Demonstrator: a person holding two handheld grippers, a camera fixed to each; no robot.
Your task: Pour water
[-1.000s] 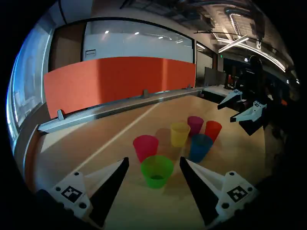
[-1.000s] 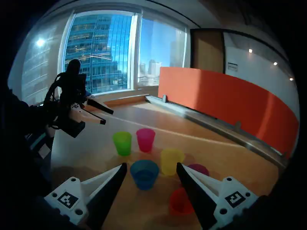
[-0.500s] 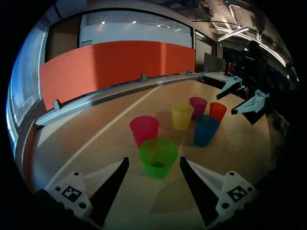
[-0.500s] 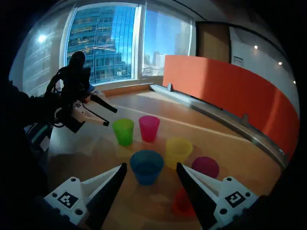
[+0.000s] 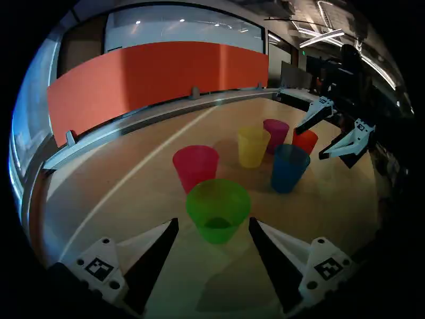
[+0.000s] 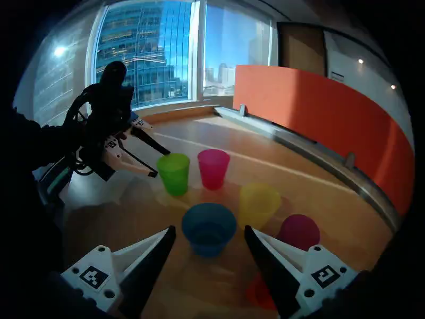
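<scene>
In the left gripper view, the left claw [image 5: 212, 220] is seen spread wide and empty, with the green cup [image 5: 218, 210] standing upright on the worktop [image 5: 133, 186] just ahead of and between its fingertips, neither finger touching it. A darker patch is seen at the bottom of this translucent cup, but whether it is water cannot be told. Beyond it the pink cup [image 5: 195, 167], yellow cup [image 5: 253, 146], magenta cup [image 5: 277, 132], orange cup [image 5: 307, 141] and blue cup [image 5: 288, 167] are grouped upright, and the right claw [image 5: 308, 144] is seen farther off, likewise released. In the right gripper view, the right claw [image 6: 209, 229] is held apart with nothing grasped, and the blue cup [image 6: 209, 239] is framed between its fingertips, apart from both; its inside looks dark, and any water level cannot be made out. The green cup [image 6: 173, 173] stands beside the pink cup [image 6: 213, 167], with the left claw [image 6: 163, 164] near its rim. No cup is lifted or tilted, so the task is judged to be at its outset: a grasp on each framed cup, the lift and the pour itself are all left to be done.
</scene>
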